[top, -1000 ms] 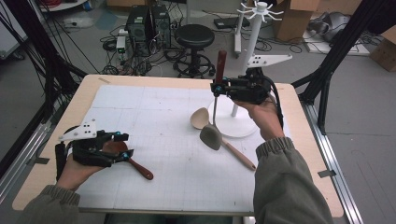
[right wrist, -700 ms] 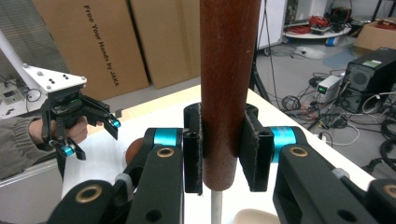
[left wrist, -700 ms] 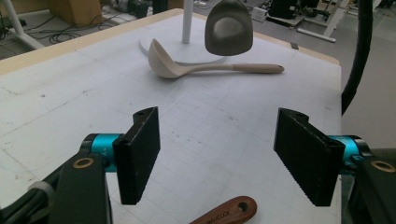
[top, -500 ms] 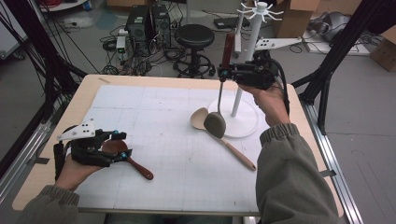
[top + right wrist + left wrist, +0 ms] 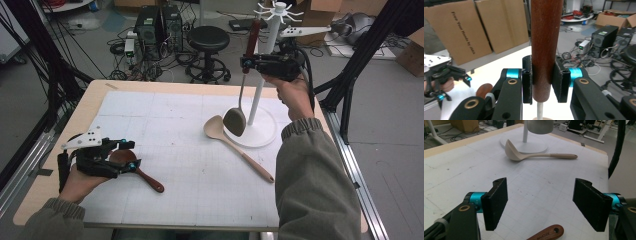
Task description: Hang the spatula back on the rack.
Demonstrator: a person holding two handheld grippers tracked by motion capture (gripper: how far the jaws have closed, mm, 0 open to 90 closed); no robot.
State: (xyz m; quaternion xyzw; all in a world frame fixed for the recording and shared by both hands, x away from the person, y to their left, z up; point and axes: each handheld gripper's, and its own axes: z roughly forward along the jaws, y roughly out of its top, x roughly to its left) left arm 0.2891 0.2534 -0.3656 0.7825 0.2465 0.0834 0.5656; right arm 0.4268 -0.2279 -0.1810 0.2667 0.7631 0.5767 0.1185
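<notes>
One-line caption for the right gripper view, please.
Right gripper clamps the ladle's dark wooden handle upright, cardboard boxes behind.

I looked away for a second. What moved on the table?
The right hand-held gripper lifted the dark ladle higher beside the white rack, gripping its wooden handle. The left hand-held gripper has just been opening its jaws, nothing between them. The pale ladle and brown wooden spoon stayed put.

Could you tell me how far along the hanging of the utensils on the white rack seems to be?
Nothing looks done: no utensil hangs from the white rack yet. In hand: the right claw clamps the dark-handled ladle, lifted beside the rack's pole. Left: the beige ladle lies on the table, and the brown wooden spoon lies by the left claw, whose jaws have just been opening with nothing between them.
</notes>
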